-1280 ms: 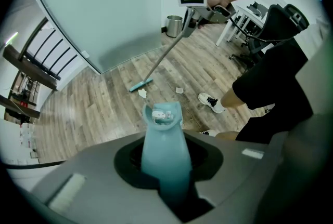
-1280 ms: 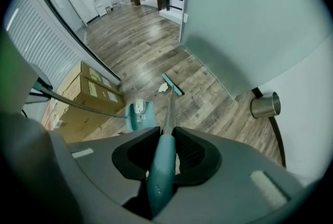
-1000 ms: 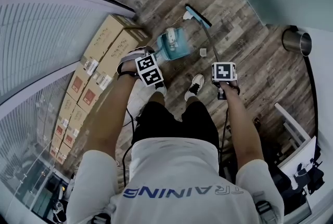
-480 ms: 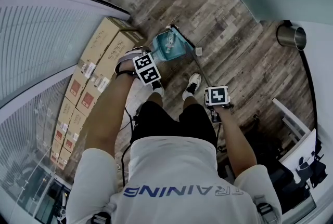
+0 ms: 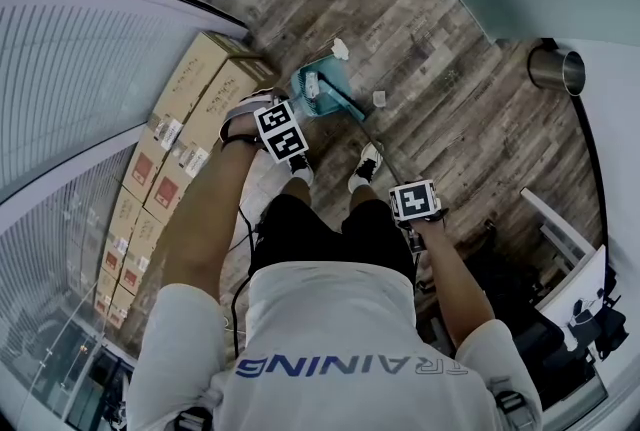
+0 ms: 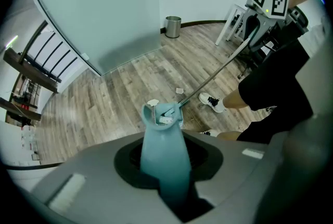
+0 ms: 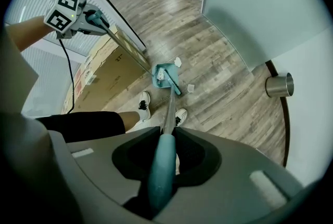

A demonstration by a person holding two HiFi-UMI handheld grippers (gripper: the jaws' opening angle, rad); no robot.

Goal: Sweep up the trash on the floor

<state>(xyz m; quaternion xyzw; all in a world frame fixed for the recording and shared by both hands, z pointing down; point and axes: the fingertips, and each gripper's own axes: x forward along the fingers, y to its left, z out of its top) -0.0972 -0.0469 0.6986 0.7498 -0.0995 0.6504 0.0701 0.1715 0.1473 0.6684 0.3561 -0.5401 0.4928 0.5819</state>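
Beside the boxes (image 5: 185,134), left hand-held gripper (image 6: 164,166) pinches the dustpan (image 5: 322,84), right hand-held gripper (image 7: 164,166) the broom (image 7: 170,80) (open floor (image 5: 450,99) opposite).

The wooden plank floor (image 5: 450,59) carries a row of cardboard boxes (image 5: 190,109) along its left edge, against the slatted wall, and a metal bin (image 5: 556,69) by the wall at its right edge. Toward the middle a teal dustpan (image 5: 303,79) stands on the planks with the head of the broom (image 5: 350,107) at its mouth. One paper scrap (image 5: 340,47) lies just beyond the pan and a second scrap (image 5: 380,99) just right of the broom, and the person's shoes (image 5: 366,164) stand on the near side.
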